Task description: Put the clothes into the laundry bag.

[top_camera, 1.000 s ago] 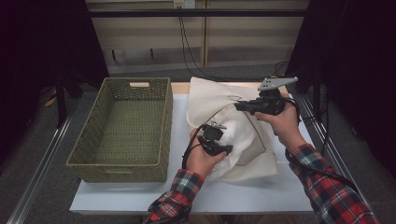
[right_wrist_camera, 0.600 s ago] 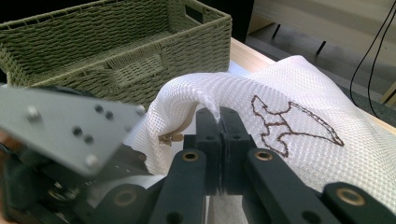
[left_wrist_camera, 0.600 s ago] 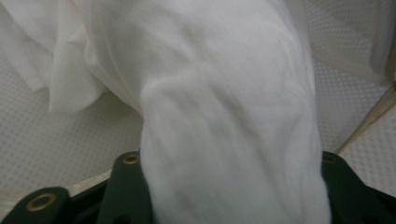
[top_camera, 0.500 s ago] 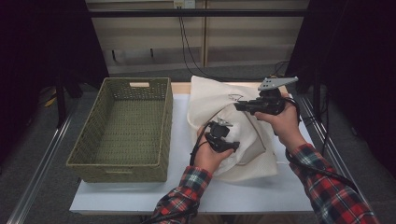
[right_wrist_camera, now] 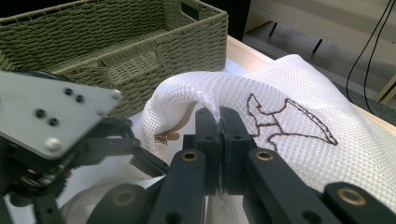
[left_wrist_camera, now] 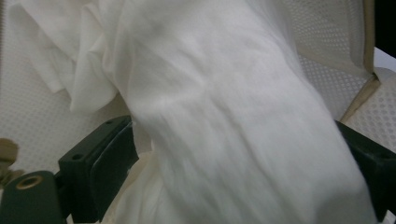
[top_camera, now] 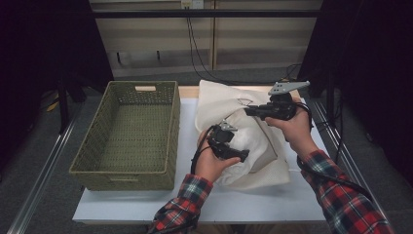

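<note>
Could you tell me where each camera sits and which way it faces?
High view: above the person's side, looking forward and down on the table, basket, both forearms.
Left gripper view: on the left tongs, jaws apart around white cloth.
Right gripper view: on the right tongs, pinching the mesh bag; shares the basket with the high view.

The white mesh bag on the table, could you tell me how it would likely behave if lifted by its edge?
The mesh bag would probably flop: where the right tongs pinch its edge, it arches and drapes limply. It looks light for its size, being thin open netting. The white cloth inside, lying loose between the open left tongs, might well slump or slide out.
</note>
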Tool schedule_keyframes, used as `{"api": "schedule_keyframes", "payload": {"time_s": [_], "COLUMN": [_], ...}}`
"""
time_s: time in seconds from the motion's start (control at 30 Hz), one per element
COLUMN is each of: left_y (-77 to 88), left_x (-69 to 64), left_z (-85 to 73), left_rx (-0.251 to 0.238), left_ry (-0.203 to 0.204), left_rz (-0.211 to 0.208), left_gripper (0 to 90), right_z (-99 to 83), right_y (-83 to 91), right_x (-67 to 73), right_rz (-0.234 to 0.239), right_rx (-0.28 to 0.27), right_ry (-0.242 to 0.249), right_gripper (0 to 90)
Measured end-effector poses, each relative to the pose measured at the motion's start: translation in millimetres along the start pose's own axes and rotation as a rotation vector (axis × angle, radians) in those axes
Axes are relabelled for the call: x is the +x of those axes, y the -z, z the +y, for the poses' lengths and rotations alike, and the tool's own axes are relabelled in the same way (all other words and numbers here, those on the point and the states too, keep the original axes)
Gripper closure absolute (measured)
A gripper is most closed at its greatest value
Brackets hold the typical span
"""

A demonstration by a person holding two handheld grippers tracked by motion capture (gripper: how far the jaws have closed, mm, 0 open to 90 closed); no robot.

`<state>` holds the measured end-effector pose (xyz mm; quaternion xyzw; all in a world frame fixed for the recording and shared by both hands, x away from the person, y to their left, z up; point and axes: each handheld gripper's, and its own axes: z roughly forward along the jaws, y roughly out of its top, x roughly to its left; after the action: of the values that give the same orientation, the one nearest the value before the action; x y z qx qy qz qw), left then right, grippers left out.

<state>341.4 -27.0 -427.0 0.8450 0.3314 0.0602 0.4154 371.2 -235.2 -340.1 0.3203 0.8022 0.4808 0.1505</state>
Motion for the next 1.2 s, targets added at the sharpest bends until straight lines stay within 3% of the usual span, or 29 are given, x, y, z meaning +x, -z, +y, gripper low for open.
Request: {"api": "schedule_keyframes", "payload": {"time_s": [0.13,0.33,0.5,0.6,0.73,0.77,0.87,0.93,1.0,1.07,1.17,1.2], "left_y": [6.0,3.5,0.4,-5.6,-10.1,-10.1,-11.0,-12.0,-11.1,-12.5,-12.6,-11.3], "left_x": [-1.5,1.0,3.7,0.8,-2.9,-3.2,-6.9,-9.7,-9.5,-12.5,-13.4,-12.0], "left_z": [-5.2,-16.4,-22.2,-25.3,-28.4,-29.1,-31.0,-31.6,-32.2,-32.6,-33.1,-32.9], "left_rx": [0.004,-0.017,-0.006,-0.001,0.045,0.055,0.057,0.049,0.066,0.045,0.032,0.047], "left_ry": [-0.026,0.016,0.031,0.06,0.045,0.046,0.053,0.061,0.044,0.065,0.09,0.085], "left_rz": [0.016,-0.009,-0.028,-0.037,-0.046,-0.048,-0.016,0.005,0.02,0.031,0.046,0.043], "left_gripper": [8.5,8.2,8.2,8.5,19.0,28.6,38.9,42.8,48.0,51.9,55.2,55.6], "right_z": [-1.5,-4.3,-9.2,-12.5,-17.2,-18.2,-21.9,-25.9,-30.1,-34.3,-39.1,-40.2], "right_y": [0.4,1.5,3.1,4.0,5.6,6.6,7.9,7.7,7.7,6.9,6.9,7.2], "right_x": [-0.2,0.5,-0.1,-0.1,-0.3,-0.5,-0.5,-1.0,-1.3,-1.4,-1.0,-1.1], "right_rz": [-0.001,0.001,-0.003,-0.005,-0.018,-0.017,-0.032,-0.042,-0.049,-0.05,-0.055,-0.06], "right_rx": [-0.001,-0.002,-0.004,-0.003,0.007,0.011,0.022,0.032,0.033,0.056,0.086,0.089], "right_ry": [0.001,0.004,-0.003,-0.006,-0.003,0.001,0.001,0.005,-0.002,0.008,0.035,0.036], "right_gripper": [88.0,87.4,86.6,84.9,78.5,76.3,68.2,61.8,57.0,51.8,50.1,50.5]}}
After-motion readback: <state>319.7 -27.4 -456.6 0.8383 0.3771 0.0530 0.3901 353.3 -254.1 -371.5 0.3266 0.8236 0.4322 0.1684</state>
